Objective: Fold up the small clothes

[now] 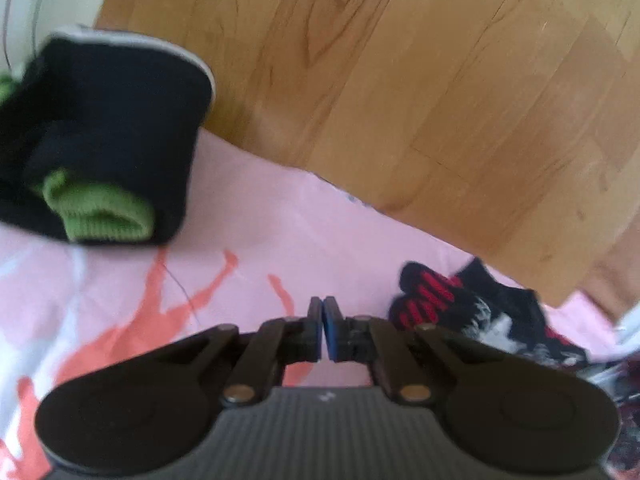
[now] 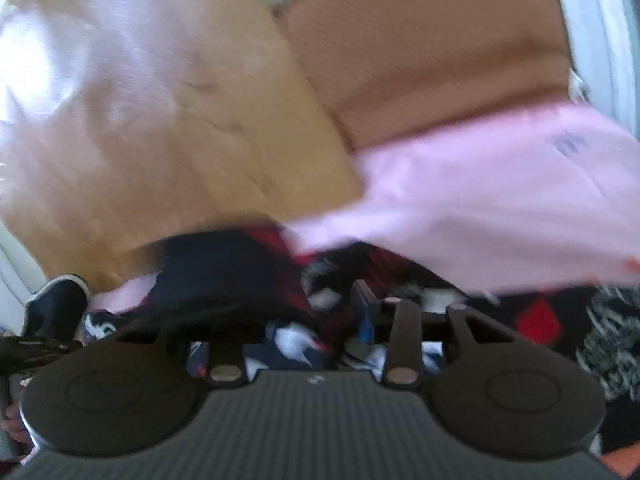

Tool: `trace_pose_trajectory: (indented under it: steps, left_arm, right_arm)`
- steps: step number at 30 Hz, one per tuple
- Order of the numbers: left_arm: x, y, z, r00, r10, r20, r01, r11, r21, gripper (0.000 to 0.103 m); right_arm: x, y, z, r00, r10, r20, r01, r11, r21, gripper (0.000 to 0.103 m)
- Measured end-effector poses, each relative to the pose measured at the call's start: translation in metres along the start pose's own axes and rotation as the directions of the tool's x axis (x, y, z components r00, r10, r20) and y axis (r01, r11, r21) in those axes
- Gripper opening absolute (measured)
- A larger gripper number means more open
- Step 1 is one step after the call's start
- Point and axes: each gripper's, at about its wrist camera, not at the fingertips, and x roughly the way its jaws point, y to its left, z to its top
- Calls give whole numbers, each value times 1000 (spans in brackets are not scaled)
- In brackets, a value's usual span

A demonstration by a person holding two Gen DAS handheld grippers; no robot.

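Lying right of the pressed-together left fingers (image 1: 323, 330), patterned clothes (image 1: 480, 316) (right fingers (image 2: 362, 312) apart).

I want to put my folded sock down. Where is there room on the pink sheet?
Free: the pink sheet between the black-and-green folded bundle and the black-and-red garment, ahead of the left gripper. Crowded: under the right gripper, a heap of dark patterned clothes.
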Motion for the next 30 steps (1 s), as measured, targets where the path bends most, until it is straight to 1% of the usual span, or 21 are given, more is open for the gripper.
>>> trace_pose_trajectory:
  steps: [1,3,5,7,9,10,12,13,14,15,16,17,18,19,20,22,24,26,28,29,30]
  left_arm:
    - [-4,-1,-1,1000,-25,4,25,1000,8,3]
    - [-10,-11,-1,997,-76,12,75,996,42,13]
    - [-9,-30,-1,992,-125,-7,125,987,98,36]
    - [0,-57,-5,995,-101,-10,101,979,178,47]
    - [11,-72,-8,997,-67,-26,71,971,228,40]
    - [19,-77,-8,998,-46,-30,52,967,249,20]
    - [33,-82,1,1000,2,-24,5,959,284,15]
    - [41,-80,8,999,48,-9,-44,962,271,14]
    - [48,-77,15,997,79,-7,-75,968,238,14]
    - [49,-73,21,996,84,-10,-81,976,201,14]
    - [48,-69,23,997,68,-21,-64,984,169,17]
    - [46,-69,23,997,68,-24,-64,986,152,23]
    - [42,-70,20,998,66,-23,-62,986,153,29]
    - [35,-71,17,998,60,-22,-55,985,164,46]
    - [27,-69,14,999,40,-10,-38,986,160,52]
    - [16,-61,19,1000,14,23,-16,994,107,49]
    - [9,-45,29,999,-17,29,17,1000,17,47]
    - [11,-34,39,1000,-15,22,16,999,-50,42]
    - [17,-30,43,1000,-21,-15,20,998,-60,40]
    - [22,-32,41,999,-34,-40,32,999,-43,39]
    - [27,-37,40,998,-41,-56,40,999,-23,38]
  right_arm:
    - [-3,-8,-2,1000,13,-5,-13,999,32,46]
    - [-12,-18,-2,999,26,21,-27,997,68,48]
    - [-18,-19,0,999,14,43,-16,998,60,48]
    - [-17,-15,3,999,7,41,-8,1000,25,49]
    - [-13,-10,5,999,-26,39,27,1000,-15,49]
    - [-12,-9,6,998,-42,43,43,999,-26,49]
    - [-7,-14,7,998,-56,29,56,998,0,49]
    - [-3,-21,7,998,-62,10,61,998,34,48]
    - [-2,-25,6,998,-60,0,60,996,63,40]
    - [-4,-29,4,998,-67,4,67,995,69,28]
    - [-4,-32,3,996,-91,4,91,994,68,24]
    - [-4,-36,3,995,-96,-1,96,992,81,23]
    - [-4,-41,2,997,-82,-7,82,990,111,23]
    - [-5,-44,2,998,-69,-13,70,987,142,24]
    - [-6,-45,2,998,-56,-14,58,985,161,25]
    - [-9,-42,0,999,-37,-10,38,983,180,26]
    - [-7,-39,-1,1000,-25,-13,27,982,188,31]
    - [1,-36,-2,999,-41,-27,45,983,179,30]
    - [6,-34,-2,998,-62,-20,64,986,155,12]
    - [5,-33,-2,997,-72,-1,71,987,145,8]
    - [3,-33,-1,997,-68,22,65,988,142,8]
